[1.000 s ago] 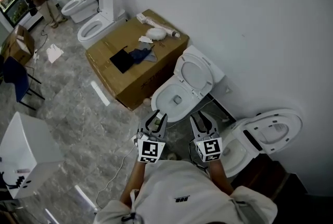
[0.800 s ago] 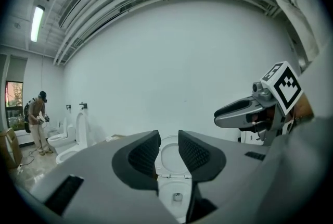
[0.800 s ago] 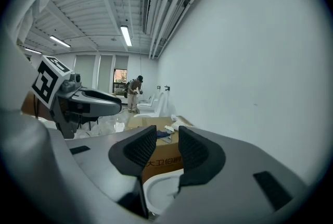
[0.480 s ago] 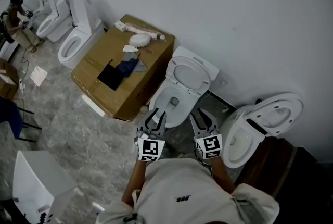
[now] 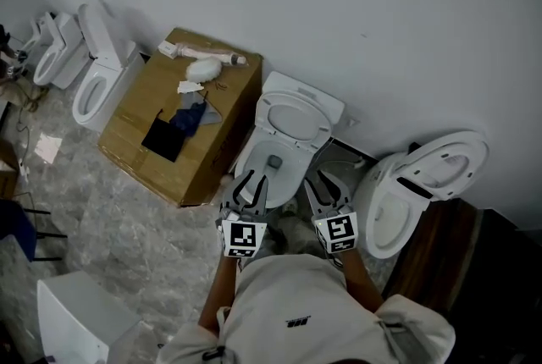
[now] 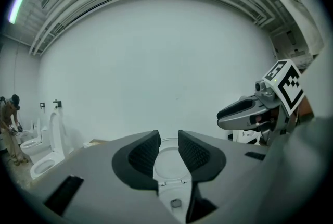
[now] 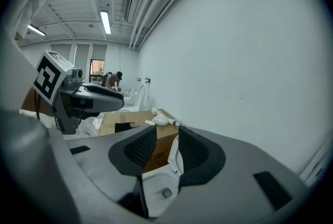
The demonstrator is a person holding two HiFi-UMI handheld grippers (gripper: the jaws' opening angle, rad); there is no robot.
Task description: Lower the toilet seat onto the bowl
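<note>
Moved since earlier: both grippers have come in closer to the middle toilet, and my view has swung so the cardboard box (image 5: 174, 121) sits further left.
Toilet seat (image 5: 292, 118): raised, leaning back against the lid and tank behind the bowl (image 5: 269, 163); not lowered yet.
Left gripper (image 5: 251, 183): held just over the front rim of the bowl, touching nothing. Its fingers (image 6: 143, 155) are drawn nearly together and empty; I see the upright seat through the slit between them.
Right gripper (image 5: 322, 186): beside the left one and aimed at the same toilet. Its fingers (image 7: 195, 152) are equally narrow, with nothing between them.
Neighbouring toilet (image 5: 415, 193): off to my right, seat also up; not the one I am facing.
Step in hand: I judge this to be the approach, since the seat is untouched.
Next move: reach over the bowl to the seat's top edge. I must either part my fingers enough to pinch the ring, or hook it forward with closed tips.
Care needed: take the seat alone, leave the lid behind it, and ease it down without letting it drop.
</note>
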